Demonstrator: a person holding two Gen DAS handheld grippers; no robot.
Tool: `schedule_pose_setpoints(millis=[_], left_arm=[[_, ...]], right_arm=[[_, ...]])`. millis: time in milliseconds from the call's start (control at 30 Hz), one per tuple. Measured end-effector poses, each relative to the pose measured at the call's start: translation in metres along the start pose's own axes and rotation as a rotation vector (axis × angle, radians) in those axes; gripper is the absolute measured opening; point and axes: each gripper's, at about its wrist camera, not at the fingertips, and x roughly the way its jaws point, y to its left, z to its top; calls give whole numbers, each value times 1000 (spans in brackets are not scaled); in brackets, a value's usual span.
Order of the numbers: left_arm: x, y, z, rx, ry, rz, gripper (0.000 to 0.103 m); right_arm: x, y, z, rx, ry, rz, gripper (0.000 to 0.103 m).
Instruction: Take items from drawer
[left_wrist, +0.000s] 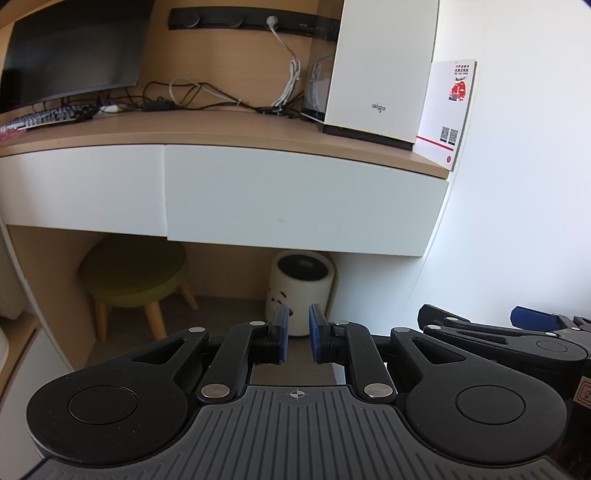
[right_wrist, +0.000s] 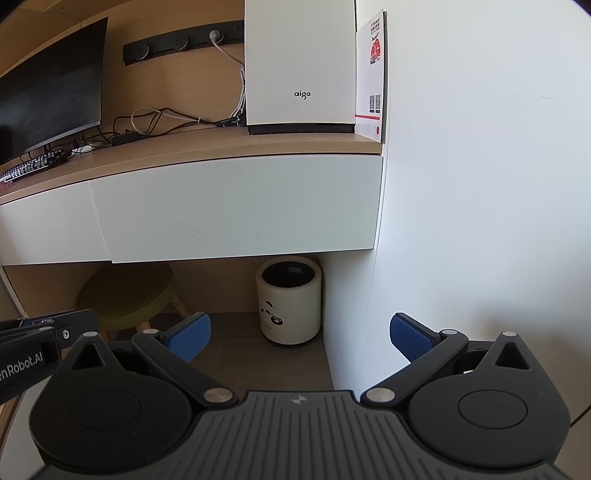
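Note:
Two white drawer fronts sit closed under the wooden desk: the wide right drawer (left_wrist: 303, 199) (right_wrist: 236, 206) and the left drawer (left_wrist: 81, 184) (right_wrist: 44, 229). No handle shows, and whatever is inside is hidden. My left gripper (left_wrist: 298, 332) hangs in front of and below the right drawer, its blue pads drawn close together with nothing between them. My right gripper (right_wrist: 301, 334) is beside it on the right at about the same height. Its blue pads (right_wrist: 190, 338) are spread wide and empty. Both point down toward the space under the desk.
On the desk top (left_wrist: 221, 129) stand a white computer case (left_wrist: 380, 66), a white and red card (left_wrist: 447, 110), a dark monitor (left_wrist: 74, 48), a keyboard (left_wrist: 51, 116) and tangled cables. Under it are a green stool (left_wrist: 133, 273) and a panda waste bin (left_wrist: 299, 288). A white wall (right_wrist: 480, 184) closes the right side.

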Motion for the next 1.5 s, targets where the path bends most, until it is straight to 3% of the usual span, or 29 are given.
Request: schedule_pose_setpoints(millis=[1067,1500], left_arm=[[33,9,0,-16,41,-35,15],[86,75,33,-123,153,-44,15]], right_arm=[[15,7,-2,-34,14,-10,103],[64,25,27,-30,19,-45,103]])
